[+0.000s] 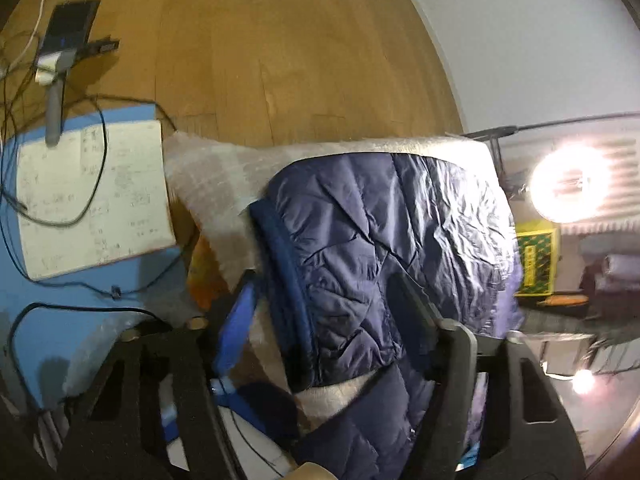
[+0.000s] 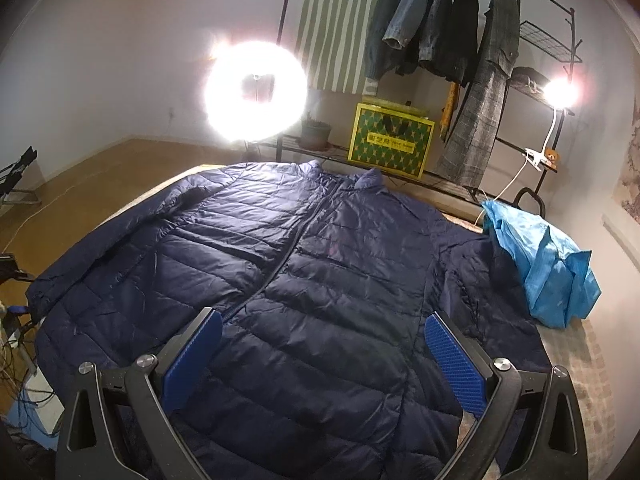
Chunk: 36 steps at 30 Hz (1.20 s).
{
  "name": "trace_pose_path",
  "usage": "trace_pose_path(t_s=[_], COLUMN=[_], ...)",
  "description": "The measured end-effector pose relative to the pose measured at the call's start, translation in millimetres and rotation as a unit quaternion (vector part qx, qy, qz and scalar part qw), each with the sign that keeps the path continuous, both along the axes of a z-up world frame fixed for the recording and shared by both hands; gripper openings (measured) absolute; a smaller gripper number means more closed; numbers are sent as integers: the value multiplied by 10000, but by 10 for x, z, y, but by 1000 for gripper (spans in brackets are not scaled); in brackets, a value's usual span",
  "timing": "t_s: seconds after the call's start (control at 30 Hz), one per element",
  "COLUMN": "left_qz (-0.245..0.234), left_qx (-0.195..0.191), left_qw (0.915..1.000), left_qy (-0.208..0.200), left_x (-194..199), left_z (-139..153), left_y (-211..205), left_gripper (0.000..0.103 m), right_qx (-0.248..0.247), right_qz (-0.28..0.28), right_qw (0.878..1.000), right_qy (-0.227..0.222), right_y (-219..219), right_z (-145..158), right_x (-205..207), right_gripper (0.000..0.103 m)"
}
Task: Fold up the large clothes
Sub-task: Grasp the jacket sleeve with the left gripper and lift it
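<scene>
A navy quilted jacket [image 2: 304, 280] lies spread front-up and zipped on the beige-covered table [image 2: 592, 364], collar at the far side. My right gripper [image 2: 324, 316] hovers open over its lower front, and its blue pads [image 2: 196, 344] do not touch the fabric. In the left wrist view a trimmed edge of the jacket [image 1: 360, 240] hangs over the table's side. My left gripper [image 1: 324, 280] straddles that edge, with the fabric between its fingers. The blue left pad [image 1: 236, 320] stands clear of the trim, so it is open.
A blue plastic bag [image 2: 544, 264] sits on the table's right end. Behind it stand a ring light [image 2: 256, 92], a green-yellow box [image 2: 392, 140] and a rack of hanging coats [image 2: 444, 32]. Left of the table lie a blue board with paper [image 1: 92, 200], cables and a phone on a stand [image 1: 68, 36].
</scene>
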<state>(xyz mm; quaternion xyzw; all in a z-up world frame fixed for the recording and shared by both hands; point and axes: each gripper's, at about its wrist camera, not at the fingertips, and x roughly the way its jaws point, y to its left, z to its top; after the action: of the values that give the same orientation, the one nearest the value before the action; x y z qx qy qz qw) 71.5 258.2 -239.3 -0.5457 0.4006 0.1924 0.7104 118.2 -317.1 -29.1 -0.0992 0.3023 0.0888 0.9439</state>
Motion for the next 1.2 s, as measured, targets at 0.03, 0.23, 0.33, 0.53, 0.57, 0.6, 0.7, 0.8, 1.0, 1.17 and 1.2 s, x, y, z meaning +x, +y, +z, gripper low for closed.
trace_pose_path(t_s=[0.03,0.23,0.33,0.53,0.57,0.6,0.7,0.8,1.0,1.17,1.2], left_qz=[13,-200,-215,-322,-283,-255,-346,-584,-1561,-2439,-2604], left_qx=[99,525,749,1349,1387,1390,1572,1779,2339,2450,2464], left_qw=[10000,9982,9961,9898,9897,9899,9864,9798,9493,9220,9165], left_qy=[-2,202,408,309,224,90,-322,-707,-1406,-1744,-1774], left_x=[12,144,165,185,178,178,226,337,815,1271,1344], left_z=[22,75,67,267,326,386,681,1008,1719,1969,1971], left_y=[-8,-16,-36,-115,-119,-105,-173,-322,-988,-1895,-2098], left_gripper=[57,51,28,7,6,6,6,5,5,5,5], right_qx=[-29,-148,-105,-52,-49,-40,-15,85,672,1176,1253], right_qz=[15,110,66,-50,-60,-62,-36,38,54,-143,-169], right_qw=[10000,9998,9999,10000,10000,10000,10000,9998,9951,9887,9877], right_qy=[-43,-80,-30,-20,-1,17,44,157,720,923,925], right_y=[17,77,51,-14,-18,-22,-28,-36,-133,-244,-266], right_z=[9,-1,-3,10,8,9,11,7,-49,-3,20], right_x=[-12,-42,-27,-13,-6,1,9,34,209,377,392], right_gripper=[102,102,102,102,102,102,101,94,73,66,66])
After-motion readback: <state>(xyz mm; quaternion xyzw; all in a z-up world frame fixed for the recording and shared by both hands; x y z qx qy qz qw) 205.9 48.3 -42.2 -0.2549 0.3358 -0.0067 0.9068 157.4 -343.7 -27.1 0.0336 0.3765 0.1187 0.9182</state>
